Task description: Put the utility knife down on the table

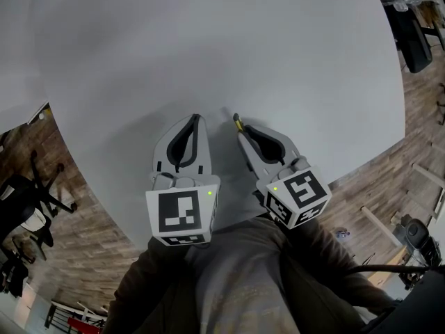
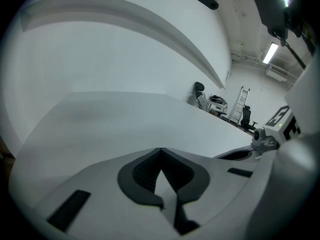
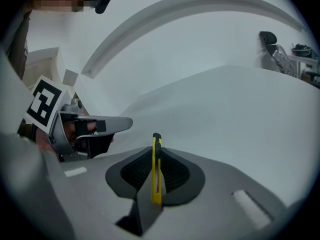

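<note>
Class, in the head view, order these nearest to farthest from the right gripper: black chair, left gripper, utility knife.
1. utility knife: held in the right gripper's jaws.
2. left gripper: just beside it, on the left.
3. black chair: past the far right edge of the table.

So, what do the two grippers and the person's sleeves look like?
The left gripper and the right gripper are both light grey plastic, tapering forward, with black ribbed pads inside. Each carries a white cube with black square markers and a small green light. The sleeves are dark brownish grey.
</note>
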Demonstrator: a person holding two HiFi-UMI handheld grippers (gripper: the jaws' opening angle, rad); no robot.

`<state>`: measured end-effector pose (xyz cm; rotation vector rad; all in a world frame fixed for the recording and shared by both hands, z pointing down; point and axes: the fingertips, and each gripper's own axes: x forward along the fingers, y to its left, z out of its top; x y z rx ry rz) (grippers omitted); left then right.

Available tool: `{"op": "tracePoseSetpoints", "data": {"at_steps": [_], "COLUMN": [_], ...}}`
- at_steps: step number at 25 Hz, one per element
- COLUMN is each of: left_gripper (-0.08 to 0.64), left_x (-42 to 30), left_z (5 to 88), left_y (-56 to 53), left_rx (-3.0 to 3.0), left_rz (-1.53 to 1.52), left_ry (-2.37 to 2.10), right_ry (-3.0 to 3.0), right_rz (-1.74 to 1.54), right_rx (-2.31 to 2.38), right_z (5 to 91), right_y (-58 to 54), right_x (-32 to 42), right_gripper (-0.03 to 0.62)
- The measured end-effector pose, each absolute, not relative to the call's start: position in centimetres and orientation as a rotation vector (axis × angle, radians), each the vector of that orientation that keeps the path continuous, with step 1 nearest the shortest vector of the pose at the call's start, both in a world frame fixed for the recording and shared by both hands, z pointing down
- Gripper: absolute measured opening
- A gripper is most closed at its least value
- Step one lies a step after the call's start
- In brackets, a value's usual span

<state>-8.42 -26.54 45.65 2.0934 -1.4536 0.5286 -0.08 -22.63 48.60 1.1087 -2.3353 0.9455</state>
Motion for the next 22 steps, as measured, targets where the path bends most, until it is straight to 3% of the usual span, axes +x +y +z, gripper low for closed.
{"op": "tracePoseSetpoints", "data": {"at_steps": [22], "left_gripper": [0.002], "left_x": [-8.3], "left_z": [44.0], "left_y": [-25.0], "left_rx": [2.114], "left_rz": [0.520], "left_ry": [-1.488], "right_ry": [-2.386], "right_rz": [0.904], "right_rx": [1.113], "right_z": [46.8], "right_y": [-21.8], "right_x": [-0.2], "right_gripper": [0.060]}}
